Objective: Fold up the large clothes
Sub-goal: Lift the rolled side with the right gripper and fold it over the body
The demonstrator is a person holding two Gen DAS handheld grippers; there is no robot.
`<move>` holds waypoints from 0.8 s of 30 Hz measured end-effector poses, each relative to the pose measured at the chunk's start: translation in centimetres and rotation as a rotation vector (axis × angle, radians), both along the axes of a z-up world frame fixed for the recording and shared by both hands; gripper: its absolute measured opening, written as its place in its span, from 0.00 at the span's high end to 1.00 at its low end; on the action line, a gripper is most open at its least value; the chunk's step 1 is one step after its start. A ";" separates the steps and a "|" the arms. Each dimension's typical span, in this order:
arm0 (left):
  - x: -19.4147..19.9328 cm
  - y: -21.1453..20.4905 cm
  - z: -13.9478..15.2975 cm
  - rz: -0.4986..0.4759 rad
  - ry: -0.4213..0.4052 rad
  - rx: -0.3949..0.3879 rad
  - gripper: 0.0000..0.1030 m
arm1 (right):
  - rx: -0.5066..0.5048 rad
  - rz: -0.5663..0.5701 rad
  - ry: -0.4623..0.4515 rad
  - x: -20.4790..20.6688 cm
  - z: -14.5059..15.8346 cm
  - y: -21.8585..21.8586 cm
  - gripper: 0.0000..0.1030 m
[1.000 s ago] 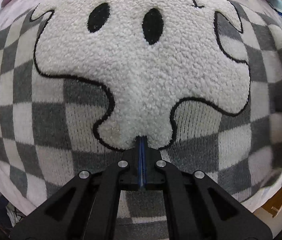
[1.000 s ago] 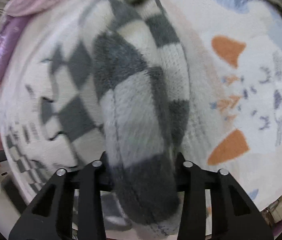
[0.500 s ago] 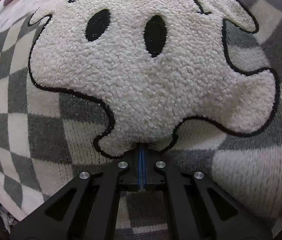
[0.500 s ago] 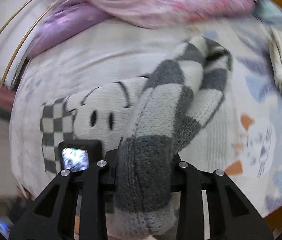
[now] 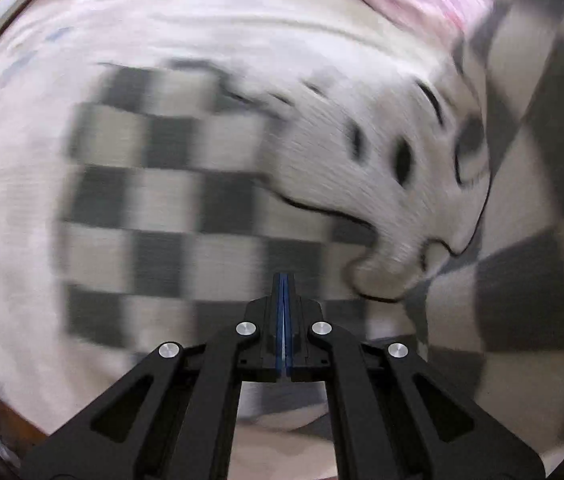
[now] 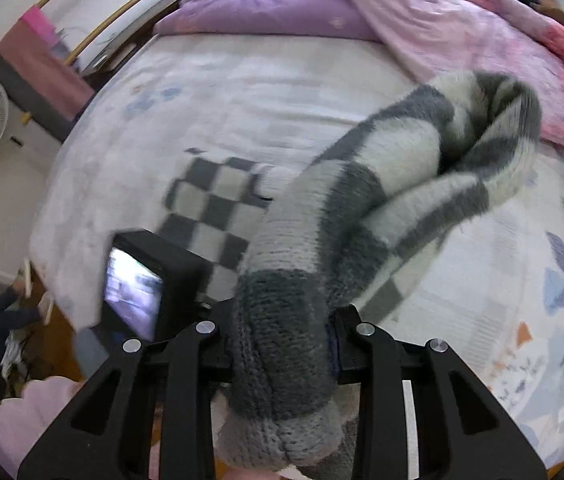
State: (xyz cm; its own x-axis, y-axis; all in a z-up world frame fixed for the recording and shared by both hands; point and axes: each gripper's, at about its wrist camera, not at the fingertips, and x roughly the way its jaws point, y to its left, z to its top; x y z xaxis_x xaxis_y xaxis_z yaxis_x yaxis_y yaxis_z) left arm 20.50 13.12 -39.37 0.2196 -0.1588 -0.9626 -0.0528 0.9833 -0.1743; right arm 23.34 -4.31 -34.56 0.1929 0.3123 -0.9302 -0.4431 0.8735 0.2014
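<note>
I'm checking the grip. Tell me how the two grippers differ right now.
The right gripper is shut on the sweater's sleeve, lifted off the bed; the left gripper is shut with nothing showing between its pads, above the sweater. The right's jaws stand apart around thick knit; the left's meet. Both point steeply down.

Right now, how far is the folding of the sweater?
Early. Nothing looks folded yet: the sweater lies mostly flat on the bed. In hand: the right gripper is shut on the sleeve, lifted over the body. The left gripper is shut, holding nothing. Left: lay the sleeve in, then fold the rest.
</note>
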 end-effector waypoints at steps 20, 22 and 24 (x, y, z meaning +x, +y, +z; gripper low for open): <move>-6.4 19.2 6.3 0.346 0.075 0.183 0.99 | 0.140 0.014 0.438 -0.6 -11.8 17.7 0.35; -6.9 19.7 6.7 0.351 0.081 0.179 0.99 | 0.205 -0.041 0.444 -0.3 -10.7 16.2 0.31; -7.2 19.4 6.9 0.340 0.092 0.142 0.99 | 0.193 -0.081 0.430 0.1 -9.8 14.9 0.20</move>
State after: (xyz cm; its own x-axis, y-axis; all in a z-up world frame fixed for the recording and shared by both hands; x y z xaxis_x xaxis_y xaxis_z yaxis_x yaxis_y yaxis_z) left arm 13.35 32.54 -32.48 0.1488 0.0444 -0.9879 -0.3891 0.9210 -0.0172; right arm 23.40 10.61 -44.32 -0.1663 0.4870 -0.8574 -0.2158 0.8305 0.5135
